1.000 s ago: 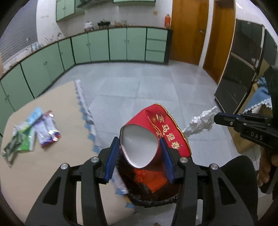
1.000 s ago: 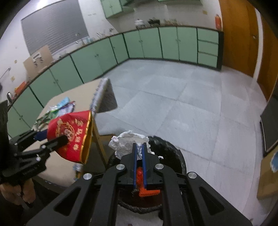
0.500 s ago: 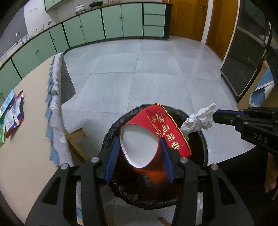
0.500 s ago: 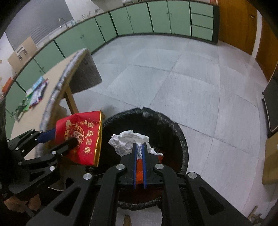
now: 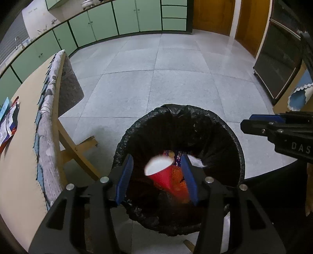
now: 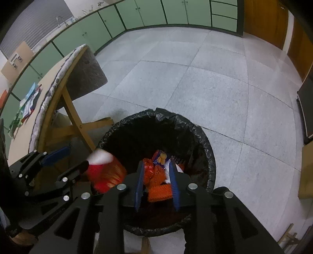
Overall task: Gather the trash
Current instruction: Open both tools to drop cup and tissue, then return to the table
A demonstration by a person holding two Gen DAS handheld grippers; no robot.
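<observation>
A round bin lined with a black bag [image 5: 237, 148] stands on the floor below both grippers; it also shows in the right wrist view [image 6: 209, 156]. My left gripper [image 5: 157, 166] is open above it, and a red paper cup [image 5: 161, 173] is falling between its fingers into the bin, blurred in the right wrist view [image 6: 105, 168]. My right gripper [image 6: 155, 173] is open over the bin. The crumpled white tissue [image 5: 196, 161] lies inside with orange netting [image 6: 159, 190] and a snack wrapper [image 6: 160, 157].
A wooden folding table [image 5: 21, 152] with a patterned cloth edge stands left of the bin, with several snack wrappers [image 5: 8, 121] on its far end. Grey tiled floor [image 5: 166, 68] lies beyond, green cabinets [image 5: 127, 17] along the wall, a dark cabinet [image 5: 277, 58] at right.
Both grippers opened over the bin. The red cup dropped from my left gripper and the white tissue dropped from my right gripper into the bin.
</observation>
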